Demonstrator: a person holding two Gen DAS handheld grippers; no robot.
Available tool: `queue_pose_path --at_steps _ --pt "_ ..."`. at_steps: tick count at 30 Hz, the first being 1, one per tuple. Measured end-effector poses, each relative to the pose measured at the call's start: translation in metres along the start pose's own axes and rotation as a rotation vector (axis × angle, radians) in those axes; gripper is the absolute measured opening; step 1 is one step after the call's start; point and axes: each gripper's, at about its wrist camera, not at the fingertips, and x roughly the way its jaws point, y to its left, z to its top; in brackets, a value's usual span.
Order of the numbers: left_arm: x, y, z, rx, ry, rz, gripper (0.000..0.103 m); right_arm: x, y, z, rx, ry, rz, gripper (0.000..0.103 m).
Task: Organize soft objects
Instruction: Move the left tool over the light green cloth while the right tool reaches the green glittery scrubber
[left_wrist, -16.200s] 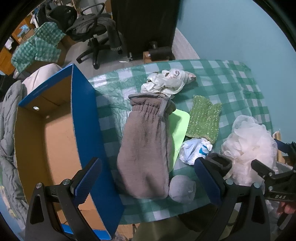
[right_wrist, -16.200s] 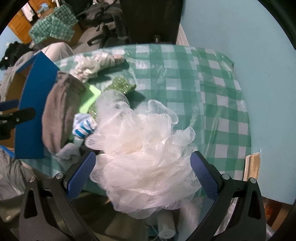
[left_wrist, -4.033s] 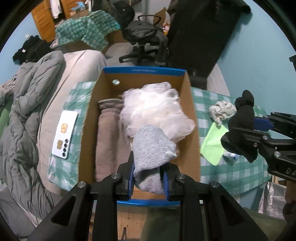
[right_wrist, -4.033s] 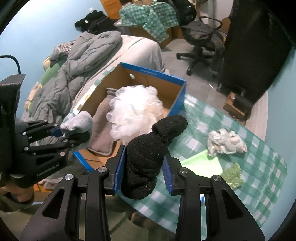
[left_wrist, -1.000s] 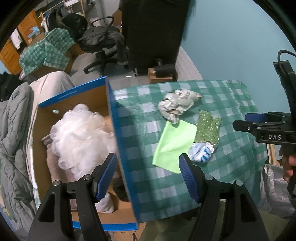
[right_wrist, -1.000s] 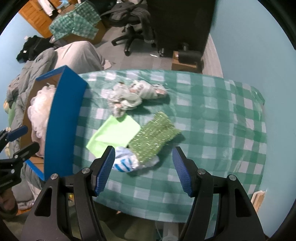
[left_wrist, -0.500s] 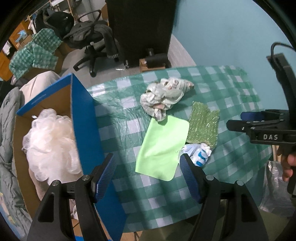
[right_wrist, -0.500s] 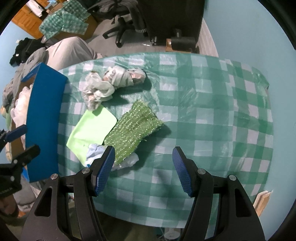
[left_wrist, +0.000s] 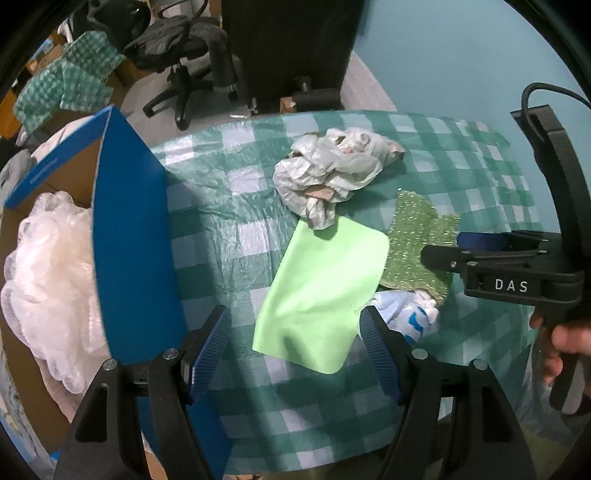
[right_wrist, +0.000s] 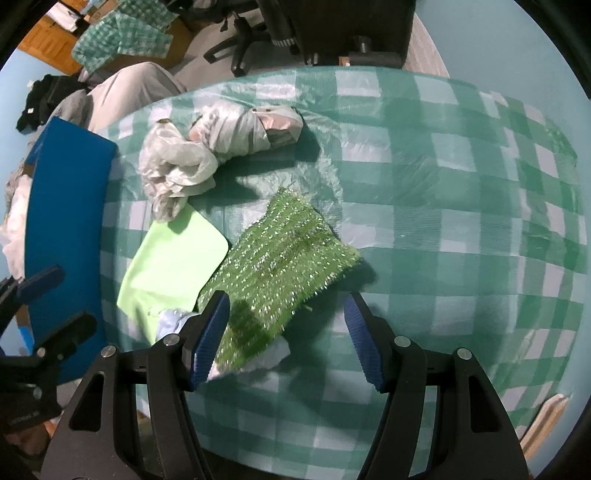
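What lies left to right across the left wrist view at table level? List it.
White mesh pouf in the box → blue box wall → light green cloth → sparkly green cloth → right gripper.

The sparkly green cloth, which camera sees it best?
The right wrist view does. The sparkly green cloth lies whole and close there, just ahead of the open right gripper. In the left wrist view it sits farther off, and the right gripper's black body covers part of it.
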Motion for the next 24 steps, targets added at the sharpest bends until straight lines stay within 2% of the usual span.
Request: queue_pose_path --at_steps 10,14,16,20,24 --pt "0.016 0.000 -0.004 0.003 0.025 -0.003 0.074 0.018 0.001 0.007 0.039 0.005 0.029 0.063" --pt "0.022 0.000 -0.004 0.013 0.036 0.005 0.074 0.018 0.005 0.008 0.019 -0.011 0.017 0.029" --pt "0.024 0.000 -0.004 0.016 0.040 0.008 0.074 0.018 0.007 0.008 0.001 -0.016 0.015 0.019" --pt "0.026 0.000 -0.003 0.020 0.041 0.013 0.078 0.010 0.008 0.006 -0.021 -0.048 0.004 0.013" --pt "0.029 0.000 -0.003 0.021 0.049 0.012 0.078 -0.002 0.002 0.002 -0.022 -0.080 -0.027 0.013"
